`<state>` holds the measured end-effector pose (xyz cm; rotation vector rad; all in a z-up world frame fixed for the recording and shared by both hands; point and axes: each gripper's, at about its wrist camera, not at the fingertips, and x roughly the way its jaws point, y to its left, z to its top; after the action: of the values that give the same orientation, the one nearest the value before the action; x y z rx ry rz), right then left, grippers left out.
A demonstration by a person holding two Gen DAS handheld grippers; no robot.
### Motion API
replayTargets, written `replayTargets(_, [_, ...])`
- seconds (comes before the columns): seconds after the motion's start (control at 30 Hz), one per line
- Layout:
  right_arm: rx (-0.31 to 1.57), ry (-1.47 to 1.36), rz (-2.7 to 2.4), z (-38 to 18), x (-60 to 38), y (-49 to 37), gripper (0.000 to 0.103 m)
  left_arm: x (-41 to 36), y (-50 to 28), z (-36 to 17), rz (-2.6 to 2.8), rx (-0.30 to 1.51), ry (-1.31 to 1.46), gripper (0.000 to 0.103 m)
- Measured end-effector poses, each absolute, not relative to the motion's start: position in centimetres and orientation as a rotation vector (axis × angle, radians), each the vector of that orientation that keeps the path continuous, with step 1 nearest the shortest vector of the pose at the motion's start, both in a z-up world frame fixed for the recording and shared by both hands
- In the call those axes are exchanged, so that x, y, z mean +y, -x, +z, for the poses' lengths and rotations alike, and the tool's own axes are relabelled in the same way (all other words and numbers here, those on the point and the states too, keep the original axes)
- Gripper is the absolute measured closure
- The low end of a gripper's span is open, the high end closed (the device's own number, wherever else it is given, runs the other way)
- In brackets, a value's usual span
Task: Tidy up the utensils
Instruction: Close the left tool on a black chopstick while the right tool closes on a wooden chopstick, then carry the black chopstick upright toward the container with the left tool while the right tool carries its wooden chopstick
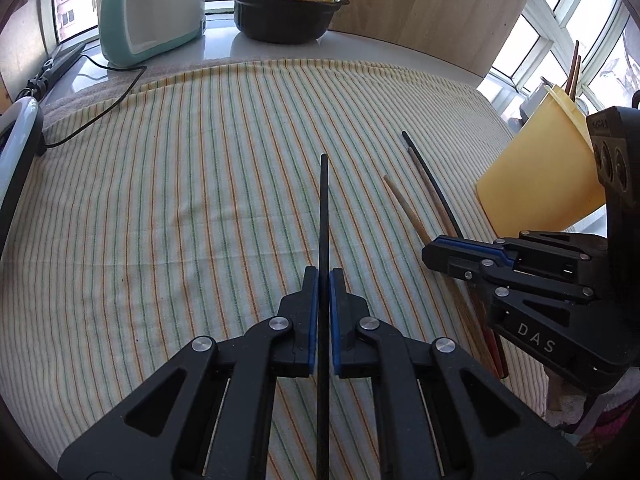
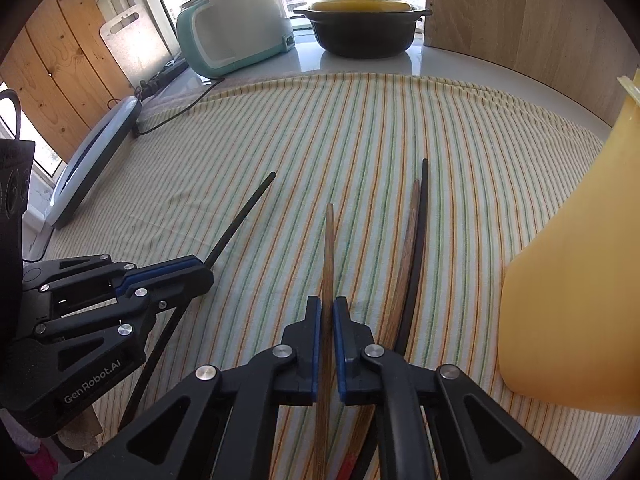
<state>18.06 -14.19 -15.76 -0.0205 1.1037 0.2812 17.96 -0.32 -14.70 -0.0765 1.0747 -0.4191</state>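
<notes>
My left gripper (image 1: 323, 276) is shut on a black chopstick (image 1: 324, 208) that points forward over the striped cloth (image 1: 180, 200). My right gripper (image 2: 327, 304) is shut on a light wooden chopstick (image 2: 329, 248). A darker wooden chopstick (image 2: 408, 240) and another black chopstick (image 2: 420, 224) lie on the cloth just right of it. A yellow utensil holder (image 2: 576, 280) stands at the right; in the left wrist view the holder (image 1: 536, 176) has brown sticks standing in it. The right gripper (image 1: 436, 252) also shows in the left wrist view, and the left gripper (image 2: 200, 272) in the right wrist view.
A black pot with a yellow lid (image 1: 286, 8) and a teal-and-white cooker (image 1: 152, 12) stand at the back. A black cable (image 1: 100, 116) runs over the left cloth edge beside a flat bluish device (image 2: 96, 160). A wooden panel (image 1: 424, 8) rises at the back right.
</notes>
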Motion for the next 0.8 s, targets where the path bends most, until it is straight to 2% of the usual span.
replayTargets(0.8, [0.837,-0.039,0.442,-7.5,-15.0,-10.7,0.099,1.6,-12.3,-5.8,-0.496,0.845,0.172,0.100])
